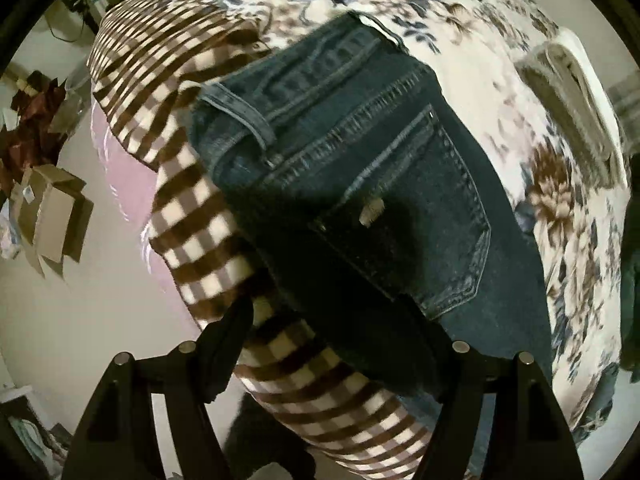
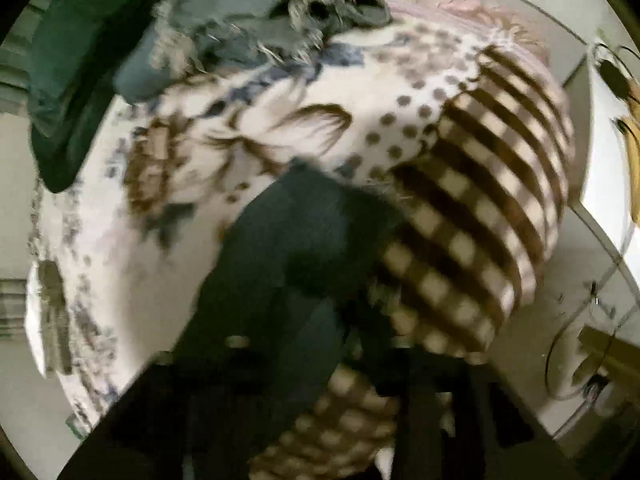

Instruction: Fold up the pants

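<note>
Jeans (image 1: 360, 184) ahead of spread left tongs (image 1: 328, 356), right tongs (image 2: 320, 392) blurred, grip unclear

The right wrist view was smeared by motion blur. The right hand-held gripper (image 2: 320, 392) showed only as a dark mass, its jaws unreadable. The jeans (image 2: 288, 248) lost all detail there. In the left wrist view, the jeans (image 1: 360, 184) ran behind the left hand-held gripper (image 1: 332, 328), hiding the legs.
</note>
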A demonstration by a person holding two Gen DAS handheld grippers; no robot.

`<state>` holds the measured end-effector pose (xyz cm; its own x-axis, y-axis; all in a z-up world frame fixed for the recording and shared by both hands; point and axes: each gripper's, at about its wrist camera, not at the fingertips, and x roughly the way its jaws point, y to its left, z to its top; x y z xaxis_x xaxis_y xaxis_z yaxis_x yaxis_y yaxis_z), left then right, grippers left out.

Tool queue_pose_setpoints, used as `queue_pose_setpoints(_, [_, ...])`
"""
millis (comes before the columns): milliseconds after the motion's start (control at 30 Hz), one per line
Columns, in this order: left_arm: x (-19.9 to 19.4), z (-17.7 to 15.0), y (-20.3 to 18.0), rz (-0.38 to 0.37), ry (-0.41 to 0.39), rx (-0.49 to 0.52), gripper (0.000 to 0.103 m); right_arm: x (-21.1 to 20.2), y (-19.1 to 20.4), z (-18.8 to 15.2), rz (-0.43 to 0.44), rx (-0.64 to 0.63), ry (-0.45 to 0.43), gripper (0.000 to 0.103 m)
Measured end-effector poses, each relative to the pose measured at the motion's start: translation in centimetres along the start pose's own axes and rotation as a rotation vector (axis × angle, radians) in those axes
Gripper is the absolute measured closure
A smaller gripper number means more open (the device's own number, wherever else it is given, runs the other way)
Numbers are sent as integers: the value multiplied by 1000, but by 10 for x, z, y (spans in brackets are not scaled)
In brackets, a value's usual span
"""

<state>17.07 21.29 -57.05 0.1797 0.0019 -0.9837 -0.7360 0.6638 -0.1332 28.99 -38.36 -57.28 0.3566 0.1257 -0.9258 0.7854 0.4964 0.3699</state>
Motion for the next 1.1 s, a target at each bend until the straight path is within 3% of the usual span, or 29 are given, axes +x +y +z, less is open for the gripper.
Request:
queue_pose_setpoints(67, [3, 7, 1, -21, 7, -13, 32, -10, 10, -31, 55, 14, 32, 60])
queue_pose_setpoints(200, [16, 23, 2, -15, 6, -74, 32, 13, 43, -104, 204, 43, 211, 60])
queue_pose_setpoints(233, [20, 28, 4, -15, -1, -88, 33, 24, 50, -117, 203, 38, 232, 60])
queue_pose_setpoints(333, [29, 38, 2, -35, -1, -94, 60, 52, 63, -137, 185, 82, 257, 60])
queue_pose_setpoints(433, [26, 37, -10, -6, -26, -23, 76, 68, 68, -141, 145, 120, 226, 62])
queue_pose_setpoints(467, [23, 36, -13, 4, -35, 6, 80, 73, 69, -142, 147, 127, 211, 68])
queue_pose_setpoints(500, [21, 36, -14, 5, -38, 21, 83, 79, 71, -142, 123, 132, 216, 87])
queue_pose_setpoints(533, [19, 36, -13, -2, -38, 26, 86, 82, 69, -142, 113, 148, 219, 99])
queue_pose_setpoints(567, [15, 36, -8, -20, -34, 26, 94, 81, 67, -142, 117, 175, 216, 100])
queue_pose_setpoints(700, [5, 42, 12, -54, -15, -1, 94, 57, 79, -146, 104, 86, 207, 101])
queue_pose_setpoints(800, [10, 41, 15, -43, -3, 51, 94, 61, 80, -152, 20, 18, 244, 101])
queue_pose_setpoints(900, [16, 42, 14, -41, 16, 70, 90, 78, 85, -150, -57, -62, 314, 96])
queue_pose_setpoints(967, [15, 43, 13, -39, 18, 77, 89, 73, 98, -149, -76, -101, 334, 79])
queue_pose_setpoints(1000, [11, 42, 12, -30, 15, 88, 88, 66, 112, -151, -77, -146, 340, 73])
queue_pose_setpoints(1033, [6, 40, 10, -27, 10, 96, 87, 56, 133, -156, -92, -218, 341, 59])
queue_pose_setpoints(1100, [-4, 39, 7, -28, -17, 106, 85, 41, 187, -175, -54, -379, 357, 55])
